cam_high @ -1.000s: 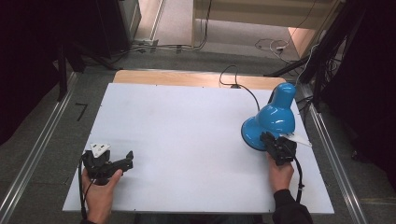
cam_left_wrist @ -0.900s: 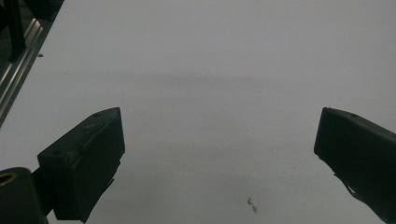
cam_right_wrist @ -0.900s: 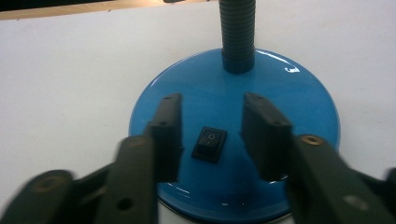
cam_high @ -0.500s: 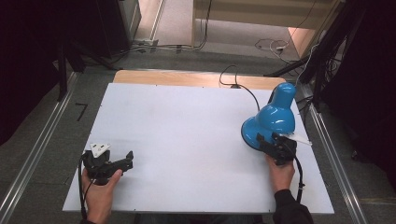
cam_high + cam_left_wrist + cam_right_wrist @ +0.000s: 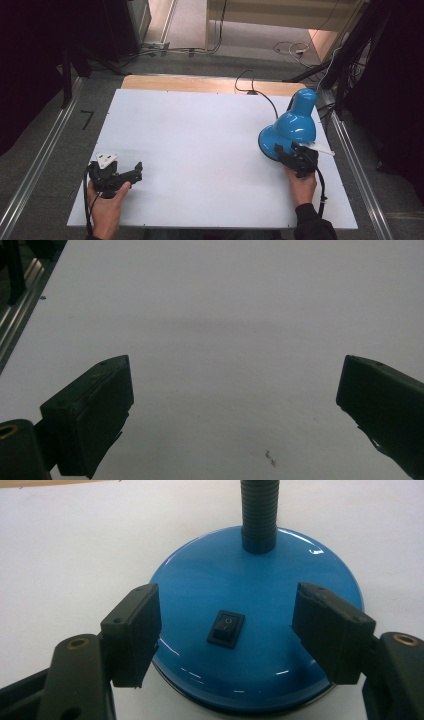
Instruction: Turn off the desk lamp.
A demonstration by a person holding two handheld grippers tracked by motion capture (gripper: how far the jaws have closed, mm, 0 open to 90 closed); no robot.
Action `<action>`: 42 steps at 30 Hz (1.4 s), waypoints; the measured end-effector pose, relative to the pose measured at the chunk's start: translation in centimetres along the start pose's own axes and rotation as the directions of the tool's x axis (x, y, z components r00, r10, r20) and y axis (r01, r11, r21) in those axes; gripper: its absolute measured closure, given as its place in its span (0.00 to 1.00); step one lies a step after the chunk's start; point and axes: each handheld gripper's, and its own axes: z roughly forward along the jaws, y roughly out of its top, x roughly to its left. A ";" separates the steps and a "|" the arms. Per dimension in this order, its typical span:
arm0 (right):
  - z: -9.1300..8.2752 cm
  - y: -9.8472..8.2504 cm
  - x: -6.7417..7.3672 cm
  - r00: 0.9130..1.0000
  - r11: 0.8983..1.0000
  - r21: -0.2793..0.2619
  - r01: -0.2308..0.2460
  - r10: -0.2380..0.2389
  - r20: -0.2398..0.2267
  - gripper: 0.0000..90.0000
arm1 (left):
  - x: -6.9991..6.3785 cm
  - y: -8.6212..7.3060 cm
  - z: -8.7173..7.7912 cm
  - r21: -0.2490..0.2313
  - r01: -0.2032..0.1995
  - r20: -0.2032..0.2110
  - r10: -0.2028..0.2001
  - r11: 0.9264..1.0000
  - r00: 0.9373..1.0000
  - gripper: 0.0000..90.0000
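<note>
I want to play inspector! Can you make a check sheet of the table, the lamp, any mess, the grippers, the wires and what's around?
Surface: white table, bare apart from the lamp.
Job's things: blue lamp at the right; black switch on its round base.
Clutter: nothing seen.
Grippers: right gripper over the lamp's base, jaws just opened, either side of the switch, not touching it; left gripper open over bare table.
Cables: lamp cord runs off the far edge.
Surroundings: grey floor, metal rails, dark stands.

A white table (image 5: 200,150) stands on grey floor (image 5: 50,150) (cables (image 5: 287,49) beyond).
</note>
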 end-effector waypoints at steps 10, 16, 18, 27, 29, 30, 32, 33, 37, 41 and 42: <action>-0.7 0.2 -0.2 1.000 1.000 0.014 -0.004 0.004 -0.002 0.24 | 0.2 0.0 -0.1 -0.005 0.013 -0.018 -0.013 1.000 1.000 0.02; -1.4 0.1 -0.5 1.000 0.999 0.016 0.030 -0.030 -0.007 0.23 | 0.3 0.0 -0.1 -0.004 0.020 -0.014 -0.020 1.000 1.000 0.02; -1.6 0.2 -0.5 0.999 0.999 0.014 0.033 -0.033 -0.003 0.23 | 0.3 0.0 -0.1 -0.003 0.021 -0.012 -0.021 1.000 1.000 0.02; -2.2 0.1 -0.9 0.999 0.999 0.010 0.035 -0.035 -0.006 0.22 | 0.3 0.0 -0.1 -0.004 0.021 -0.011 -0.021 1.000 1.000 0.03; -2.3 0.0 -1.0 0.999 0.999 0.013 0.037 -0.037 -0.003 0.22 | 0.3 0.0 -0.1 -0.004 0.021 -0.012 -0.021 1.000 1.000 0.02; -2.3 0.0 -1.0 0.999 0.999 0.014 0.039 -0.039 -0.003 0.22 | 0.3 0.0 -0.1 -0.004 0.021 -0.012 -0.021 1.000 1.000 0.03; -2.3 0.0 -1.0 0.999 0.999 0.017 0.043 -0.043 -0.002 0.22 | 0.3 0.0 -0.1 -0.004 0.021 -0.011 -0.021 1.000 1.000 0.03; -2.4 -0.1 -1.0 0.999 0.999 0.015 0.044 -0.044 -0.003 0.22 | 0.3 0.0 -0.1 -0.004 0.020 -0.012 -0.020 1.000 1.000 0.02; -2.5 -0.1 -1.0 0.999 0.999 0.018 0.042 -0.042 -0.009 0.22 | 0.3 0.0 -0.1 -0.005 0.022 -0.012 -0.022 1.000 1.000 0.02; -2.8 -0.2 -1.1 0.999 0.999 0.021 0.049 -0.049 -0.014 0.22 | 0.3 0.0 -0.1 -0.005 0.021 -0.012 -0.021 1.000 1.000 0.02; -2.8 -0.2 -1.1 0.999 0.998 0.019 0.051 -0.051 -0.017 0.22 | 0.3 0.0 -0.1 -0.005 0.021 -0.012 -0.021 1.000 1.000 0.03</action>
